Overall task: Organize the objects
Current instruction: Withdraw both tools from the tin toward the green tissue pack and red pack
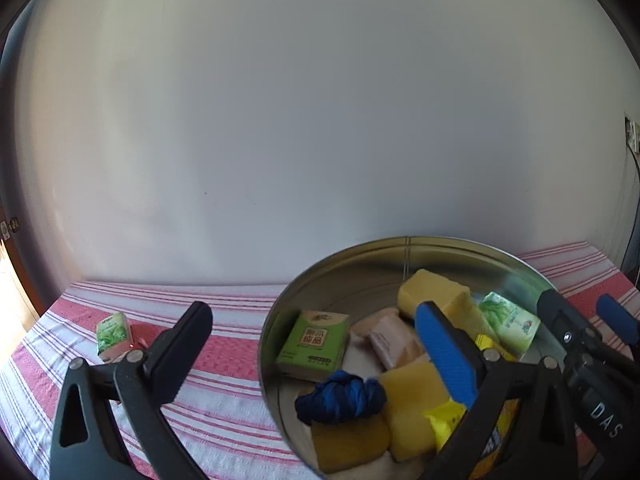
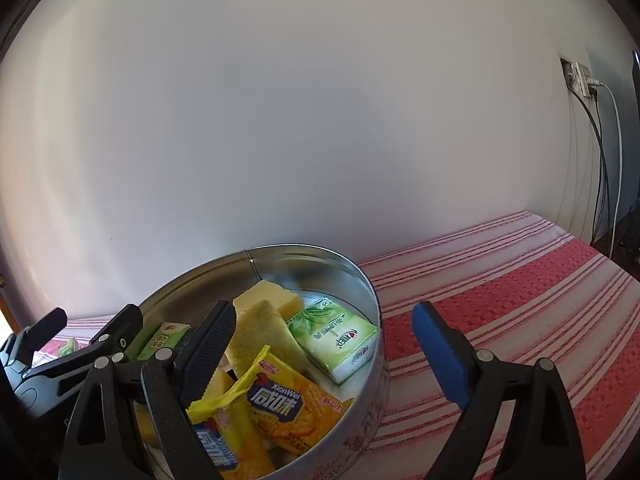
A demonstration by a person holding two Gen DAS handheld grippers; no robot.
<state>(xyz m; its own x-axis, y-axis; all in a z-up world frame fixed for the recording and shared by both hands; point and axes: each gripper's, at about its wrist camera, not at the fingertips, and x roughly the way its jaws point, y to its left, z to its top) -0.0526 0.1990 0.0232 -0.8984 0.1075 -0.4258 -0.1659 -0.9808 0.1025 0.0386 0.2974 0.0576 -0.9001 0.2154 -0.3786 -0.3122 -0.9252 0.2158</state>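
A round metal tin [image 1: 276, 320] [image 2: 372, 300] stands on the striped cloth. It holds yellow sponges [image 1: 432, 292] [image 2: 272, 300], green tissue packs [image 1: 314, 340] [image 2: 336, 332], a blue bundle [image 1: 340, 396], pink packets [image 1: 392, 340] and yellow cracker packs [image 2: 292, 404]. My left gripper [image 1: 316, 344] is open, straddling the tin's left wall: one finger outside, one inside. My right gripper [image 2: 328, 344] is open, straddling the tin's right wall. It also shows in the left wrist view [image 1: 580, 332]. One green tissue pack [image 1: 114, 334] lies on the cloth, left of the tin.
A red and white striped cloth [image 2: 520, 280] covers the surface, which ends at a plain white wall [image 1: 280, 120]. A wall socket with cables [image 2: 580, 80] is at the far right.
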